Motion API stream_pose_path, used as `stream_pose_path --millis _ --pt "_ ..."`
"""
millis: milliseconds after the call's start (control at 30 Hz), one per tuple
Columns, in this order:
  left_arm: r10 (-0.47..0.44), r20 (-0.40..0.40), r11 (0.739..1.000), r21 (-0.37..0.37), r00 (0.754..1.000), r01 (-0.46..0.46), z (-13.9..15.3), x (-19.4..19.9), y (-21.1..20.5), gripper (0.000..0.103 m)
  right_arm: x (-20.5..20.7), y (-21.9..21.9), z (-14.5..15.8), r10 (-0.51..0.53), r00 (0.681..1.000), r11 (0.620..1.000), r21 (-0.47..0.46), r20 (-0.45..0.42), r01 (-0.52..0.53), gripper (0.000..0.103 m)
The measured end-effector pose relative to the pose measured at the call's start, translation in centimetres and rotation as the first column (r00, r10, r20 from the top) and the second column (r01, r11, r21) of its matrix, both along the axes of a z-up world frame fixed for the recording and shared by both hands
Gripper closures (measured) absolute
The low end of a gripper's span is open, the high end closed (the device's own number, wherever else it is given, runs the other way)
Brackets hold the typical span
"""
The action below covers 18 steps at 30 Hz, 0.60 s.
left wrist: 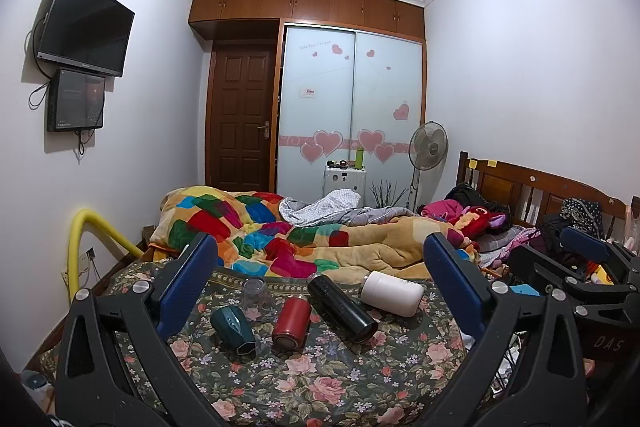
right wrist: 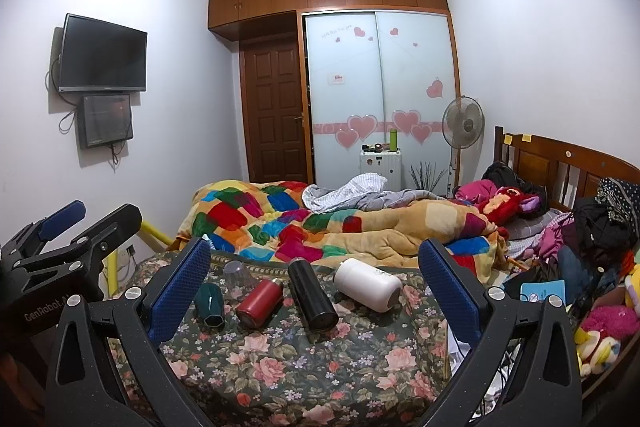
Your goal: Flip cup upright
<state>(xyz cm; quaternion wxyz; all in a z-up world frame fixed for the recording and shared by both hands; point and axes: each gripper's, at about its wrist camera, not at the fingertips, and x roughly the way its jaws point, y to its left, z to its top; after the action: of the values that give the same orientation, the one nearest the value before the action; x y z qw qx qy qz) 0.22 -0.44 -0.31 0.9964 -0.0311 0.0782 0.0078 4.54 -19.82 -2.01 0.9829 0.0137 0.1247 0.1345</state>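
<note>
A: Where are the cups?
B: On the floral bedspread (left wrist: pixel 320 379). A clear glass (left wrist: pixel 258 293) stands mouth down; the teal cup (left wrist: pixel 233 331), red bottle (left wrist: pixel 291 323), black flask (left wrist: pixel 343 309) and white bottle (left wrist: pixel 392 293) lie on their sides. I cannot see inside any of them.
A: And the grippers?
B: The left gripper (left wrist: pixel 320 283) hangs above them, jaws spread wide, touching nothing. The right gripper (right wrist: pixel 316 283) is likewise released and holds nothing.
A: Any writing?
B: "GenRobot" is readable on the left gripper's body in the right wrist view. Behind lies a patchwork quilt (right wrist: pixel 280 223).
</note>
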Motion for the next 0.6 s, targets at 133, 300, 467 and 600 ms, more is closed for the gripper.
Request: stream_pose_path --millis 133,300,467,600 --pt "-0.001 0.000 1.000 -0.002 1.000 0.001 -0.05 0.01 0.12 0.000 0.02 0.00 0.01 0.000 1.000 1.000 -0.001 -0.001 0.000 0.000" --pt "-0.001 0.000 1.000 -0.002 1.000 0.001 -0.04 0.01 0.10 0.000 -0.06 -0.04 0.01 0.001 1.000 1.000 -0.001 -0.002 -0.001 0.000" --pt "-0.001 0.000 1.000 -0.002 1.000 0.001 -0.11 -0.03 0.06 0.000 -0.07 -0.04 -0.01 0.001 1.000 1.000 -0.001 -0.002 -0.001 0.000" --pt "-0.001 0.000 1.000 -0.003 1.000 0.001 -0.11 -0.08 -0.03 0.000 -0.09 -0.04 -0.13 0.002 1.000 1.000 -0.002 -0.004 -0.002 0.000"
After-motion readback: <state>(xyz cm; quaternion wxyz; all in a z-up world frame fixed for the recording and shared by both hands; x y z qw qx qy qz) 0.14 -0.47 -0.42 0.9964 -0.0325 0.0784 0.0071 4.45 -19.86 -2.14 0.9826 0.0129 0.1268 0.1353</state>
